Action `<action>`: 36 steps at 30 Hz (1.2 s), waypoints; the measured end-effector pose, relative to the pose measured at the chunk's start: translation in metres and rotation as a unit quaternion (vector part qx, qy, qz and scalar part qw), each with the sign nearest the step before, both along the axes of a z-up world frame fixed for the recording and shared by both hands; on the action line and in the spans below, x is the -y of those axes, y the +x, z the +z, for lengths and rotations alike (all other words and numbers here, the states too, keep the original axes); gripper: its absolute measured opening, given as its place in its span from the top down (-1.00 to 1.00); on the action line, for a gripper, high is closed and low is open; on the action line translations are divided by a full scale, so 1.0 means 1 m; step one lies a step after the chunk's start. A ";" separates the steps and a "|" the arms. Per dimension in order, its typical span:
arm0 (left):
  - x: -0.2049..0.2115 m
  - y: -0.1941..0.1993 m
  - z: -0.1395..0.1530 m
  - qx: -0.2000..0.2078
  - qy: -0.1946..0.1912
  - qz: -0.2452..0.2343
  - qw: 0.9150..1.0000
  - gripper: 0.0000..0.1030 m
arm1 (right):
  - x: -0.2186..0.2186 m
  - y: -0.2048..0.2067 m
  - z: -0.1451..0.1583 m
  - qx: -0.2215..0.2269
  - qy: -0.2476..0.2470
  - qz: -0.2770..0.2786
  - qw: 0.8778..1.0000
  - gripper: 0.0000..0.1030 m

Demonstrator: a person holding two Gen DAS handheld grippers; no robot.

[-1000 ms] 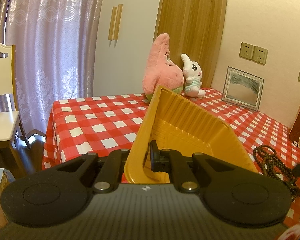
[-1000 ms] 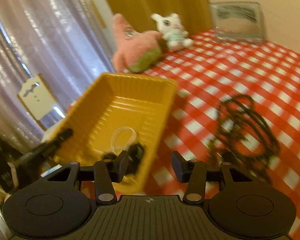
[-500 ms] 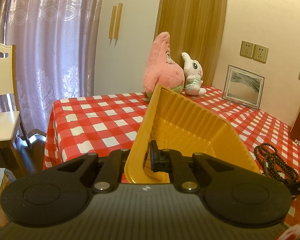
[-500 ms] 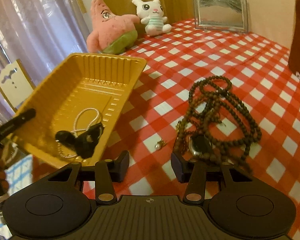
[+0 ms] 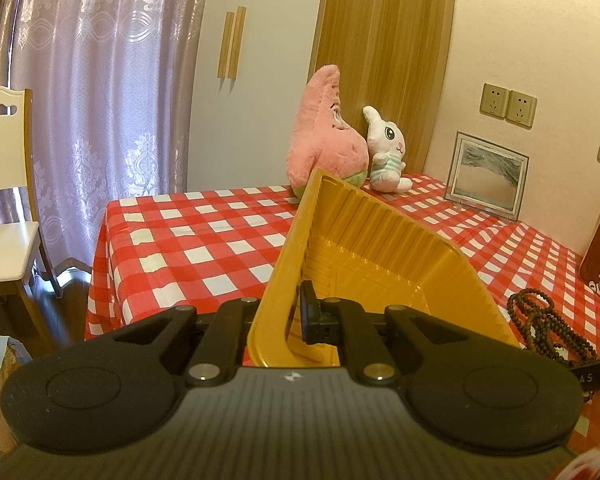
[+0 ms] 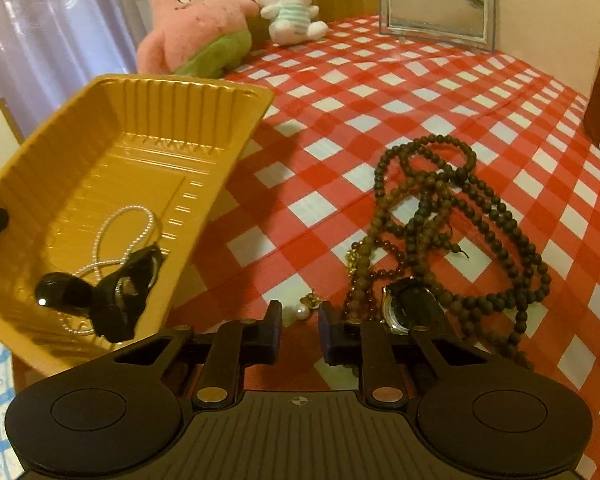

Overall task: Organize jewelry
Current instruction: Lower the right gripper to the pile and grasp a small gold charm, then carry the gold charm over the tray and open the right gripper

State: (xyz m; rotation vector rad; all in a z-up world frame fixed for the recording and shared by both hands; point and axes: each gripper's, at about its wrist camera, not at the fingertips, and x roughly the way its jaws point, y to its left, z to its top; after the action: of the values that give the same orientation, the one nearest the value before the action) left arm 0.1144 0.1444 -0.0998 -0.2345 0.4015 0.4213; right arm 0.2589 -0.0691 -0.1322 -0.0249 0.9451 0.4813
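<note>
My left gripper [image 5: 286,322] is shut on the rim of a yellow plastic tray [image 5: 380,256] and holds it tilted above the table's front edge. In the right wrist view the tray [image 6: 112,168] holds a white pearl strand [image 6: 120,232] and a black watch [image 6: 108,300]. My right gripper [image 6: 299,330] is open, low over the table, with a small pearl earring [image 6: 306,307] just ahead between the fingertips. A second watch [image 6: 410,308] and long dark bead necklaces [image 6: 452,216] lie to its right.
A red-and-white checked cloth [image 6: 380,92] covers the table. A pink starfish plush [image 6: 196,28], a white bunny plush [image 6: 290,4] and a framed picture [image 6: 436,4] stand at the back. A white chair [image 5: 4,216] is left of the table.
My right gripper has swung right and down toward the table, and its jaws have narrowed around the earring's spot. The left gripper keeps holding the tray almost still.
</note>
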 end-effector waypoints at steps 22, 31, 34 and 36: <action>0.001 0.002 0.001 0.001 0.002 -0.001 1.000 0.84 | -0.005 -0.010 0.031 0.060 0.014 0.034 0.997 0.84; 0.001 0.003 0.001 0.001 0.001 -0.001 1.000 0.84 | -0.034 -0.026 0.086 0.081 0.109 0.098 0.986 0.84; 0.001 0.003 0.001 0.001 0.001 0.000 1.000 0.84 | -0.054 -0.031 0.088 0.077 0.114 0.132 0.982 0.84; 0.002 0.003 0.001 0.000 0.001 -0.001 1.000 0.84 | -0.068 -0.030 0.083 0.069 0.107 0.146 0.981 0.84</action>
State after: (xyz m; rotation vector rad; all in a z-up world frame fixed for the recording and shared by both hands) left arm 0.1174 0.1427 -0.0986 -0.2326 0.4004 0.4199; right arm 0.2284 -0.0016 -0.0492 -0.0021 0.7519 0.8410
